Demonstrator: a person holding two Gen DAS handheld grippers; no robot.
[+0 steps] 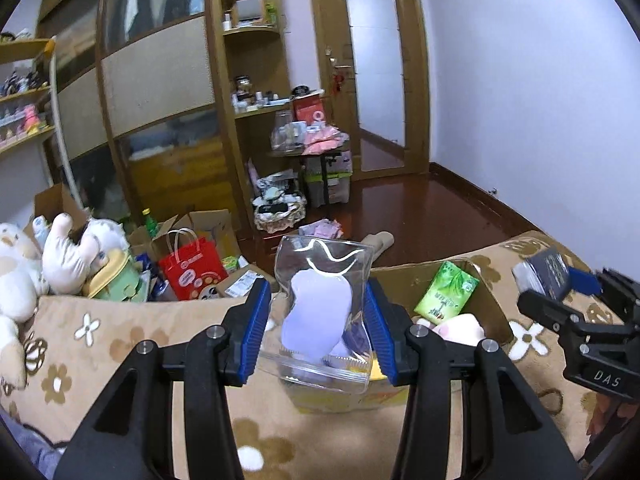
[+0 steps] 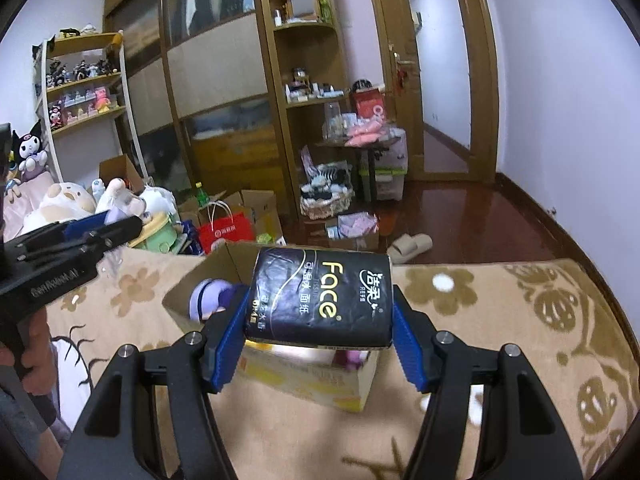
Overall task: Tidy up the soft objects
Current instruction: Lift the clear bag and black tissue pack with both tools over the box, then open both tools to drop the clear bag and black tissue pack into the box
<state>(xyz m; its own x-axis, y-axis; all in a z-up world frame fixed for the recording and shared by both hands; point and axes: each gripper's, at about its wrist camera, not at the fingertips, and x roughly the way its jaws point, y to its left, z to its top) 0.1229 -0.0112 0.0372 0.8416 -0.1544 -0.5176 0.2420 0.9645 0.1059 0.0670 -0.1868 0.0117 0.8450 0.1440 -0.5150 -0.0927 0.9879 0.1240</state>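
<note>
Your left claw (image 1: pixel 316 316) pinches a clear pouch of lilac pads (image 1: pixel 320 312); its slick film could slip free. Your right claw (image 2: pixel 320 334) clamps a black tissue pack (image 2: pixel 320 300), both above the cardboard box (image 1: pixel 494 312), which holds a green tissue packet (image 1: pixel 446 290) and a pink soft thing (image 1: pixel 460 328).
</note>
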